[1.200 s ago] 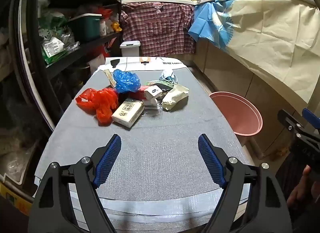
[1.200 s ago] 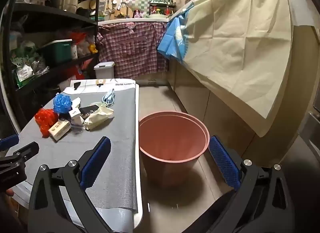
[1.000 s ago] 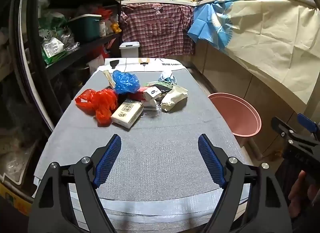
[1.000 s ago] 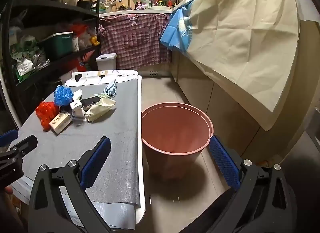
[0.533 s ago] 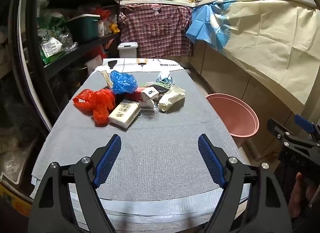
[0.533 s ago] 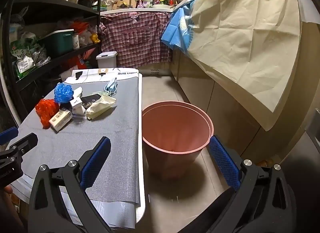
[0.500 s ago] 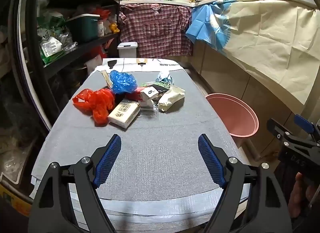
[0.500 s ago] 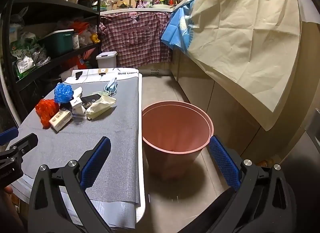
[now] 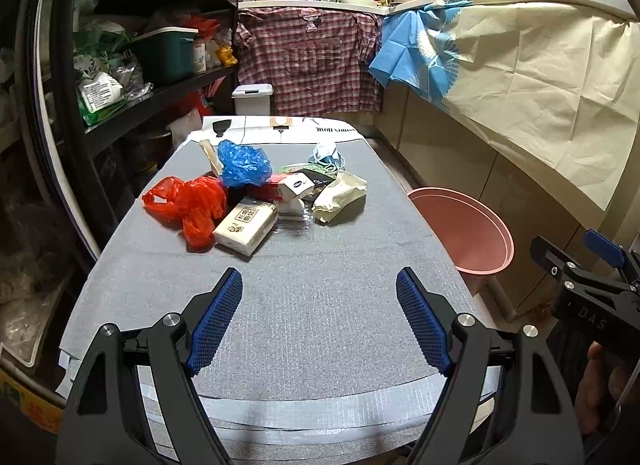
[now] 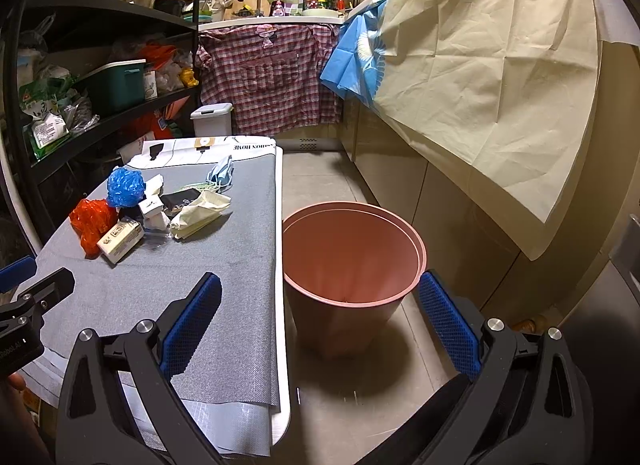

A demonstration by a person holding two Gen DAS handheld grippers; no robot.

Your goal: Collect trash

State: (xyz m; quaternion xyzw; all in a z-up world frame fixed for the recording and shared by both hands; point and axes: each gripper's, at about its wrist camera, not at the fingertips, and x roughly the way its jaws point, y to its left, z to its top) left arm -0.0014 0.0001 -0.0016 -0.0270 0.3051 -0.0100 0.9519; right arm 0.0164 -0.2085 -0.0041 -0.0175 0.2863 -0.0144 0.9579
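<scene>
A dark shelf rack (image 9: 120, 77) is seen left of the table (image 9: 320, 305), a draped cream sheet (image 9: 540, 97) to the right. Nothing is found between the left gripper (image 9: 320, 317) and the trash; its jaws are spread wide, empty, over bare grey cover. Well ahead of them, slightly left, the pile is clustered: red bag (image 9: 188, 205), tissue pack (image 9: 246, 227), blue bag (image 9: 244, 163), crumpled cream paper (image 9: 340, 195). The right gripper (image 10: 316, 321) is held wide open too, empty, the pink bin (image 10: 352, 257) framed just ahead between its jaws, on the floor beside the table edge.
</scene>
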